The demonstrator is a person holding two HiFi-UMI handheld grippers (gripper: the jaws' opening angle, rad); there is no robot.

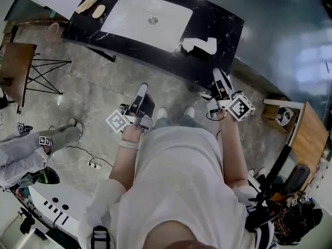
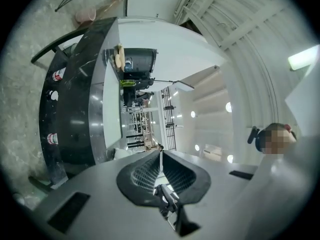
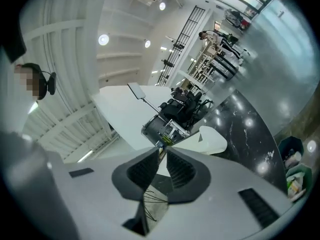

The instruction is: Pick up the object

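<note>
A white curved object [image 1: 199, 45] lies on the black marble counter [image 1: 228, 25], to the right of the white sink [image 1: 129, 12]. In the right gripper view the same white object [image 3: 209, 140] shows just past the jaw tips. My right gripper [image 1: 217, 73] hangs at the counter's front edge, a little below the object and apart from it, shut with nothing between its jaws [image 3: 162, 149]. My left gripper [image 1: 142, 88] is over the floor in front of the counter, also shut and empty [image 2: 161, 151].
A wooden board and brush [image 1: 91, 1] lie at the counter's left end. A wooden table with wire legs [image 1: 15, 66] stands at the left and another wooden table [image 1: 309, 134] at the right. A seated person's legs [image 1: 31, 149] and a power strip [image 1: 94, 165] are at the lower left.
</note>
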